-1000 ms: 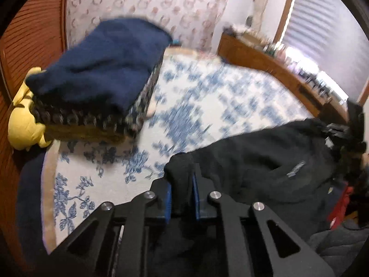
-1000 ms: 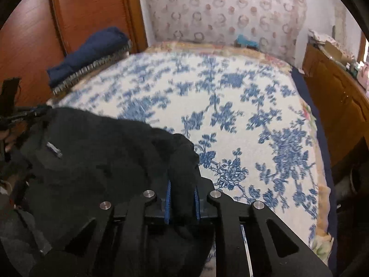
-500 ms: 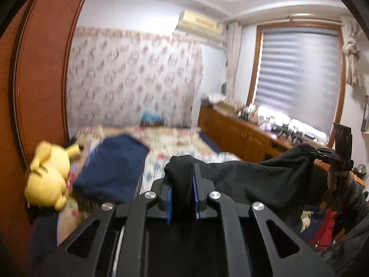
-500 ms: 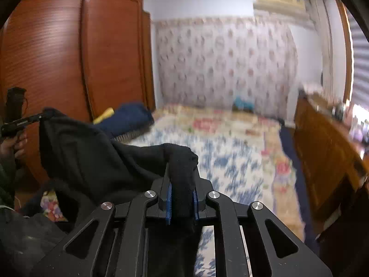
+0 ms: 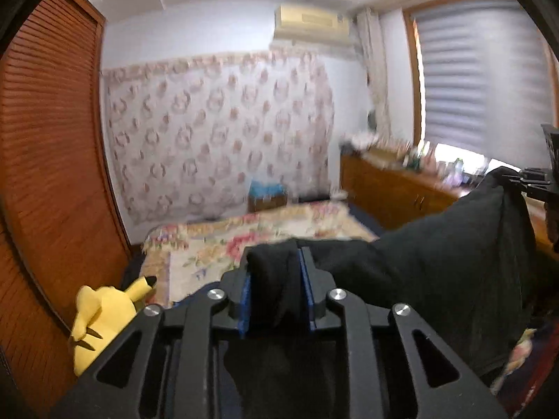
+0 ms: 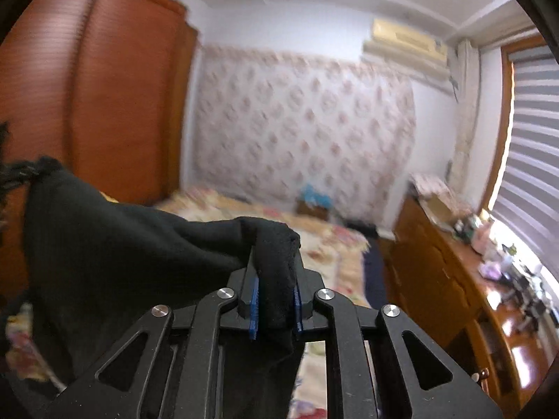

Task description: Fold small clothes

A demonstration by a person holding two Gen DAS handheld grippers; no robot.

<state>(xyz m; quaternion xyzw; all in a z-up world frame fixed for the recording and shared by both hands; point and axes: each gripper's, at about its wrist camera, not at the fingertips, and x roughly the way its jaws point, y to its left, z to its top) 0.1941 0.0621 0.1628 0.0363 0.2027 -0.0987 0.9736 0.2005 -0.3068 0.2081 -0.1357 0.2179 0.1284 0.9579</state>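
Black garment (image 5: pixel 436 262) higher now, off bed (image 5: pixel 272 230)

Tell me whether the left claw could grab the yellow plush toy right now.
Probably not: the left claw is shut on the black garment, so it has no free grip for the yellow plush toy.

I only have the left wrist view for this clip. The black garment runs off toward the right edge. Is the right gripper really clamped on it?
Observer: Yes. In the right wrist view the right gripper is shut on a bunched corner of the black garment, with fabric squeezed between its blue pads.
Operator: And the span between the grippers?
Observer: From that side the top edge rises to the left gripper at the frame's left edge, and the cloth hangs below it.
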